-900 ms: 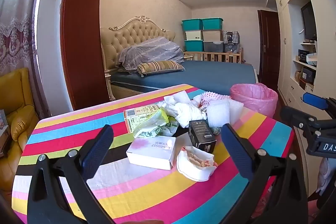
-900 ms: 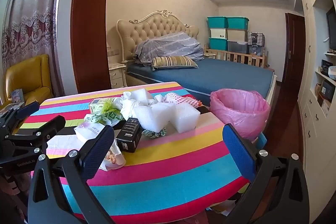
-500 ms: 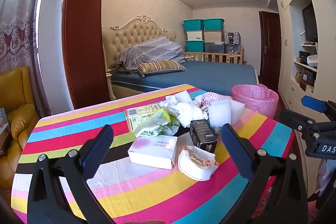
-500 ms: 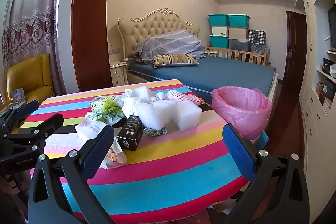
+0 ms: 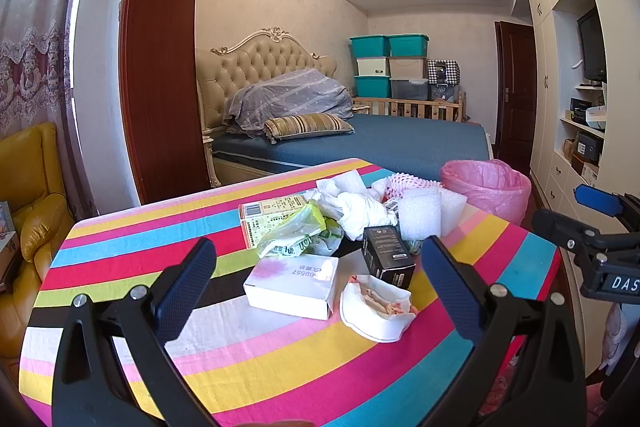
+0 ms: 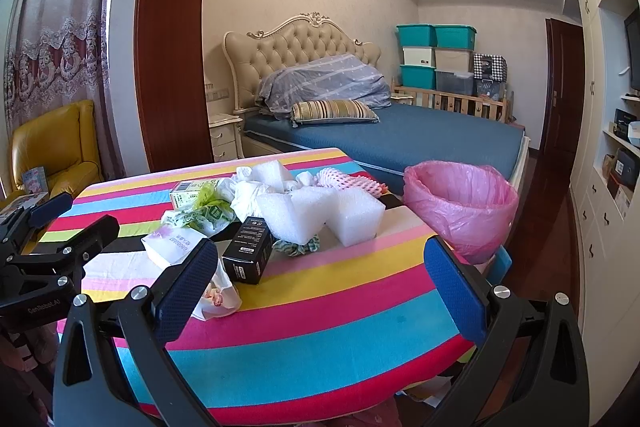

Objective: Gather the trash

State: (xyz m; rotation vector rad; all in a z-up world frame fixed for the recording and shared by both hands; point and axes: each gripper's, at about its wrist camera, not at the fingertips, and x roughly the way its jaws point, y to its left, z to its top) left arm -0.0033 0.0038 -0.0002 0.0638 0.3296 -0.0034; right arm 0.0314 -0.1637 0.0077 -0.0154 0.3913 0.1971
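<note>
Step in hand: opening approach; nothing lifted yet, by the look of it. All the trash lies on the table with the striped multicolour cloth (image 5: 132, 243).

Left gripper (image 5: 320, 277): jaws spread wide, empty, low in the frame, framing the pile.
Right gripper (image 6: 320, 273): jaws likewise spread, empty, hovering over the near stripes.

Items, left wrist view:
- White rectangular cardboard carton, printed digits (image 5: 294, 285), centre, flat and rigid.
- White crumpled paper wrapper with pinkish scraps inside (image 5: 376, 307), just right of the carton; limp, open-mouthed.
- Black upright cardboard box (image 5: 386, 257), touching the wrapper's far edge.
- Green and white crinkled plastic bag (image 5: 298, 235), behind the carton.
- White crumpled tissue wad (image 5: 360, 209), centre top of the pile.
- White foam blocks (image 6: 320, 211), centre of the right wrist view; light and spongy, at a guess.
- Pink foam fruit net (image 6: 348, 183), behind the blocks.

Receptacle: round bin lined with thin pink plastic bag (image 6: 460, 207), right of centre, beyond the table's edge, mouth open.

Next move, as judged: either gripper descends on a near piece, closes gently, and carries it rightward to the bin. Soft paper calls for a low pinch.
</note>
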